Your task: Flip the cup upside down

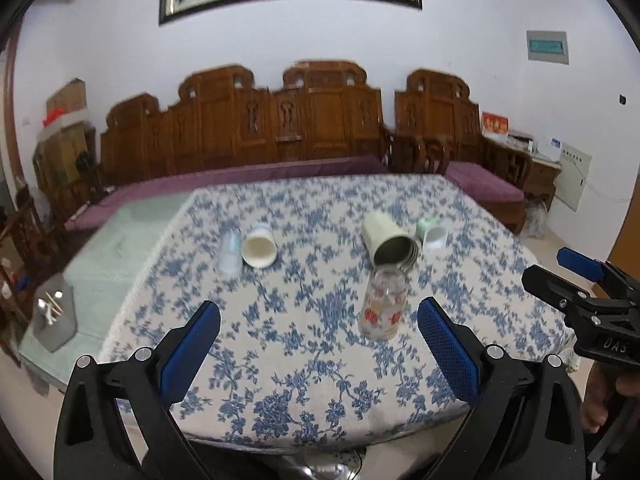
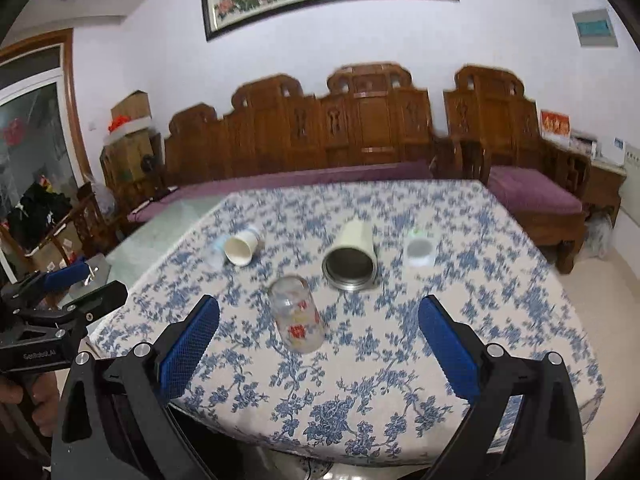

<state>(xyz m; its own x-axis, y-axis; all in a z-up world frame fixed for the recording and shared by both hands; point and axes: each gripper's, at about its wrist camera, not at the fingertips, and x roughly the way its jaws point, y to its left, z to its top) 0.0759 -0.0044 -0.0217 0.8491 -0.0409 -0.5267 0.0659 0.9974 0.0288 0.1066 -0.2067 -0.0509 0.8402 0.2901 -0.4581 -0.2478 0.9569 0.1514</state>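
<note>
clear glass cup with red flower print (image 1: pixel 383 304) (image 2: pixel 297 314) stands mouth-down near the front of the blue-and-white floral-clothed counter (image 1: pixel 304 364) (image 2: pixel 360 368), just before a cream metal-lined tumbler (image 1: pixel 387 242) (image 2: pixel 353 258) lying on its side; left tongs (image 1: pixel 318 354) and right tongs (image 2: pixel 319 354) gape wide, gripping nothing, apart from the cup

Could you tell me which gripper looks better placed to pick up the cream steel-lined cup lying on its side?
Probably the right gripper: open, the cup's mouth faces it almost centrally; from the left gripper it sits off right.
</note>
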